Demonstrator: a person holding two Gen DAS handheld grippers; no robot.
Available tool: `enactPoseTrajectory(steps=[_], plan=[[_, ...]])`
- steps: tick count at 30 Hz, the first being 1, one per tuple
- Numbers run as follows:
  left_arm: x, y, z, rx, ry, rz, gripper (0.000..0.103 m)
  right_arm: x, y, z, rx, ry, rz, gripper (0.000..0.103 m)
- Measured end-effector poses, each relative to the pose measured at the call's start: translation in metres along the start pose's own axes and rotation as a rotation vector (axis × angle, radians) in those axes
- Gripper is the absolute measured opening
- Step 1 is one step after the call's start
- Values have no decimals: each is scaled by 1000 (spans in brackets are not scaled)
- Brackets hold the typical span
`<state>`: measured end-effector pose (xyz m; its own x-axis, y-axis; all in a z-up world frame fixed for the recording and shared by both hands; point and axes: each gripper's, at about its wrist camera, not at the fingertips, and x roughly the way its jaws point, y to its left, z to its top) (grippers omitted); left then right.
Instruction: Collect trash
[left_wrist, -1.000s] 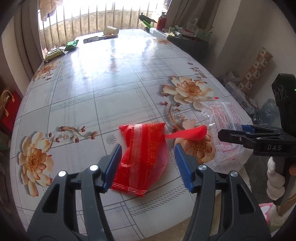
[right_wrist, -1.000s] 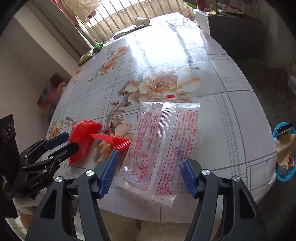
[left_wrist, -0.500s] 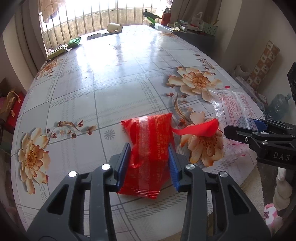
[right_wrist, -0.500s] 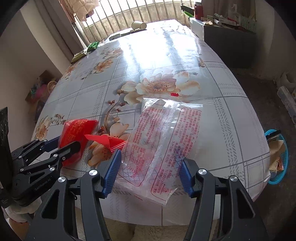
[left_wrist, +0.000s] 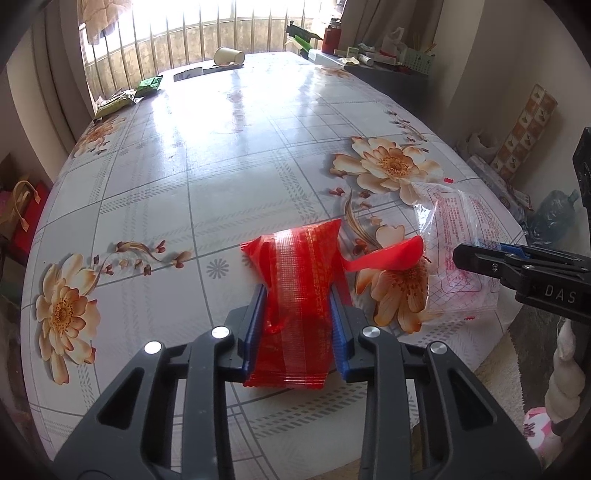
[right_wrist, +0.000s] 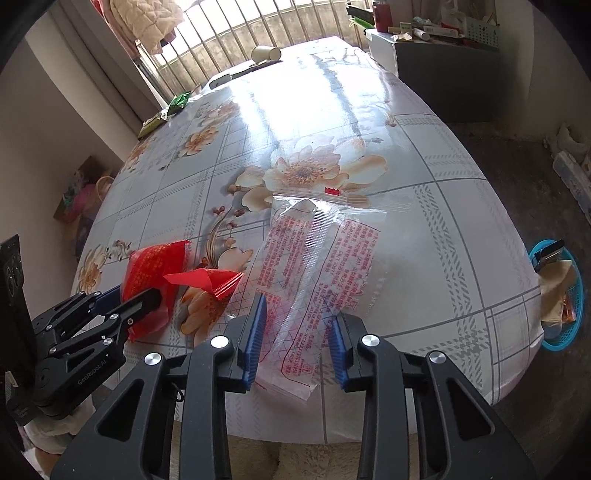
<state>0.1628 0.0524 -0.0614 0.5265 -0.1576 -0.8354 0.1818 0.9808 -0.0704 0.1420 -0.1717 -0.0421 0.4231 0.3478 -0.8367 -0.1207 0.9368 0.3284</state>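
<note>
A red snack wrapper (left_wrist: 299, 258) lies near the front edge of the flowered table (left_wrist: 221, 155). My left gripper (left_wrist: 300, 295) is closing, its blue pads pressing the wrapper's sides so that it bunches. To its right a clear plastic bag with red print (right_wrist: 321, 251) lies on the table. My right gripper (right_wrist: 297, 317) is closing too, and the bag's near end is squeezed narrow between its pads. A small red folded scrap (left_wrist: 388, 254) rests between the two pieces. In the right wrist view the left gripper (right_wrist: 136, 299) shows at the left.
At the far end of the table lie a tipped paper cup (left_wrist: 229, 56) and green packets (left_wrist: 149, 84). A blue basket (right_wrist: 561, 295) holding scraps stands on the floor to the right. A cluttered dark cabinet (right_wrist: 443, 55) stands at the far right.
Both grippers' jaws have narrowed from wide open onto their pieces: the left onto the red wrapper, the right onto the clear bag, which is now bunched.
</note>
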Motion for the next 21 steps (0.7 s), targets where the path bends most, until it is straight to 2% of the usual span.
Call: enactPoseTrajectory(steps=[8, 21], plan=[[-5, 1, 0, 0, -11, 7, 30, -5, 1, 1, 10, -12, 18, 21], [-12, 3, 0, -6, -30, 15, 30, -16, -6, 2, 38, -35, 29, 15]])
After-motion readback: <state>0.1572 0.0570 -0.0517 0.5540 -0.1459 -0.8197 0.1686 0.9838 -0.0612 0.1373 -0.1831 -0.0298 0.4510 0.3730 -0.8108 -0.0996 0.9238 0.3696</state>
